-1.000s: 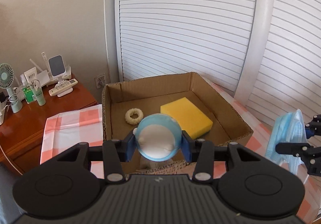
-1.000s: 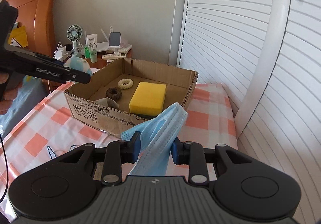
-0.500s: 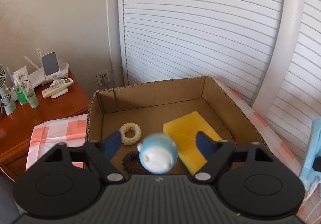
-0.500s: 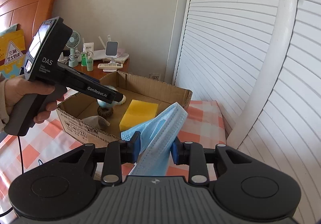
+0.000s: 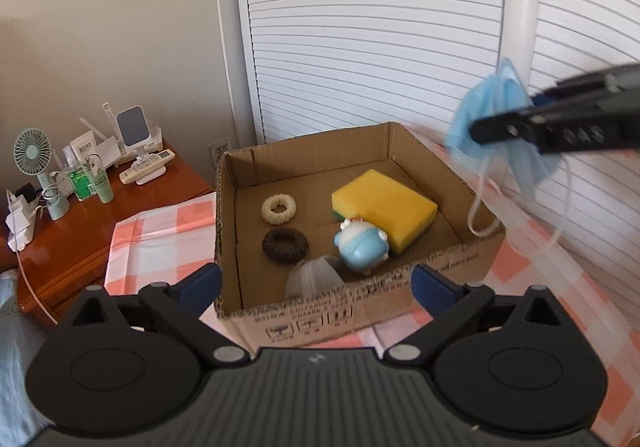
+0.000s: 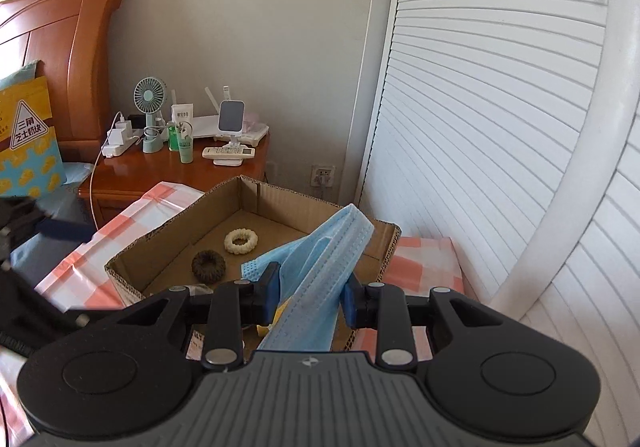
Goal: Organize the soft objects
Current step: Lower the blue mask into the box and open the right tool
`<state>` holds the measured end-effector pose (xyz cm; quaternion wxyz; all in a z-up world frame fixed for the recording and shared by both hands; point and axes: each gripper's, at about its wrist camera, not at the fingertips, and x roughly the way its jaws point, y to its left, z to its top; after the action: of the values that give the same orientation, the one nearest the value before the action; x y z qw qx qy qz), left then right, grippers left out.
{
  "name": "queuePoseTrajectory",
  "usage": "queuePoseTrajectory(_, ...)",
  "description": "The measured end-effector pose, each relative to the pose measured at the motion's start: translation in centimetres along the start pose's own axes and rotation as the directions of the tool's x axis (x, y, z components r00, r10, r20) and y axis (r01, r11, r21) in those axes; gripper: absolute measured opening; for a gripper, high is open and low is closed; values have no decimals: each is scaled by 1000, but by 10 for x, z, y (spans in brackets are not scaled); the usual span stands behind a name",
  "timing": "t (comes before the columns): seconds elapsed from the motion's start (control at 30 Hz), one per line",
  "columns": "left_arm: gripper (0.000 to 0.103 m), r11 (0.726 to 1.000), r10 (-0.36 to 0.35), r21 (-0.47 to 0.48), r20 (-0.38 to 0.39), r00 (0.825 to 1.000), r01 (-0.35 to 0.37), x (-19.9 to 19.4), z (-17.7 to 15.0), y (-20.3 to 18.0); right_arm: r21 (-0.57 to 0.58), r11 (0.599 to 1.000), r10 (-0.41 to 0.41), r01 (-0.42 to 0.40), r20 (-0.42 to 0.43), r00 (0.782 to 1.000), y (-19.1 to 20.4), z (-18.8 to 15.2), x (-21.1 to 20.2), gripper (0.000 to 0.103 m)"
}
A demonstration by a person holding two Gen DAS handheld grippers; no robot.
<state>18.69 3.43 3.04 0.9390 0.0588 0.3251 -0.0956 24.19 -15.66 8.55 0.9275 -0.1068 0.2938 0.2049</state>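
The left gripper (image 5: 316, 283) has just been opening its jaws; they stand wide with nothing between them. The toy (image 5: 362, 245) lies in the box (image 5: 320, 317), touching the sponge (image 5: 384, 207), near two hair rings. The right gripper (image 6: 308, 297) pinches a mask (image 6: 320, 271) in narrow jaws above the box's right side
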Motion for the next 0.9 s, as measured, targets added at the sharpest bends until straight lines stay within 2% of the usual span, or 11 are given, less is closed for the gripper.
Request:
queuePoseTrajectory(0.13, 101, 998, 62, -1, 9, 998, -62, -28, -27, -7, 18, 1000, 10, -9, -28, 1000, 0, 22, 31, 35)
queuePoseTrajectory(0.37, 101, 984, 161, -78, -18, 987, -161, -54, -58, -1, 84, 996, 43, -36, -89, 995, -4, 50, 94, 35)
queuePoseTrajectory(0.5, 101, 980, 171, -98, -38, 985, -174, -57, -68, 1, 136, 990, 52, -37, -110, 993, -6, 61, 125, 36)
queuePoseTrajectory(0.53, 101, 979, 170, -110, -41, 985, -174, -57, -69, 3, 153, 988, 51, -34, -108, 993, -6, 62, 133, 39)
queuePoseTrajectory(0.6, 101, 976, 173, -129, -46, 984, -178, -57, -73, 5, 185, 982, 48, -27, -107, 993, -8, 64, 145, 54)
queuePoseTrajectory(0.63, 101, 973, 180, -135, -50, 982, -185, -57, -75, 6, 197, 980, 47, -23, -118, 992, -9, 64, 151, 73)
queuePoseTrajectory(0.67, 101, 971, 187, -140, -54, 981, -192, -57, -78, 6, 211, 977, 43, -15, -128, 991, -9, 62, 157, 86)
queuePoseTrajectory(0.9, 101, 967, 196, -153, -74, 978, -205, -55, -83, 9, 173, 984, 2, 33, -196, 981, -6, 43, 170, 95)
